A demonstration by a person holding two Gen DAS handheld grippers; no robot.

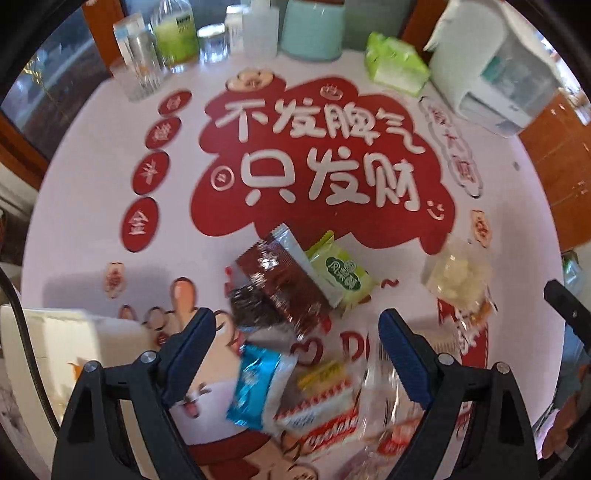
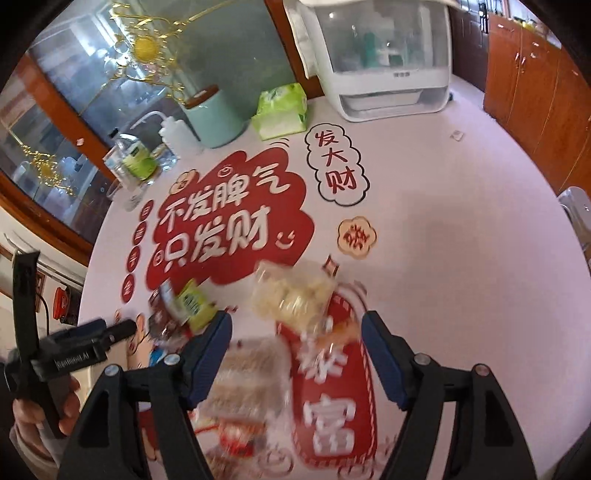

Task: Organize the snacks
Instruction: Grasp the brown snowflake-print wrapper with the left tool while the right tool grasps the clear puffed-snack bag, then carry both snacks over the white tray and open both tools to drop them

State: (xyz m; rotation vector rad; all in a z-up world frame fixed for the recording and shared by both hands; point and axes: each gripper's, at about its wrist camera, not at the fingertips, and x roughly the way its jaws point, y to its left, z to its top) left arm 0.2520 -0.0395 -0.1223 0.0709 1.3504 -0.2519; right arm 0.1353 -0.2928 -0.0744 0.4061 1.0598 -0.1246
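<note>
Loose snack packets lie on the printed tablecloth (image 1: 110, 229). In the left wrist view my left gripper (image 1: 295, 325) hangs open over a brown packet (image 1: 280, 291), a blue packet (image 1: 255, 384) and a red-and-white packet (image 1: 321, 417). Nothing is pressed between its pads. A green-and-white packet (image 1: 341, 277) leans on the brown one. My right gripper (image 2: 297, 325) is open too. A clear bag of pale pieces (image 2: 291, 295) lies just ahead of its fingertips, and a blurred clear packet (image 2: 247, 373) lies under its left finger.
At the table's far edge stand bottles (image 1: 173, 33), a mint canister (image 1: 314, 29), a green tissue pack (image 1: 395, 62) and a white appliance (image 1: 495, 74). A white box (image 1: 74, 350) sits at the near left. Bare cloth (image 2: 461, 240) spreads to the right.
</note>
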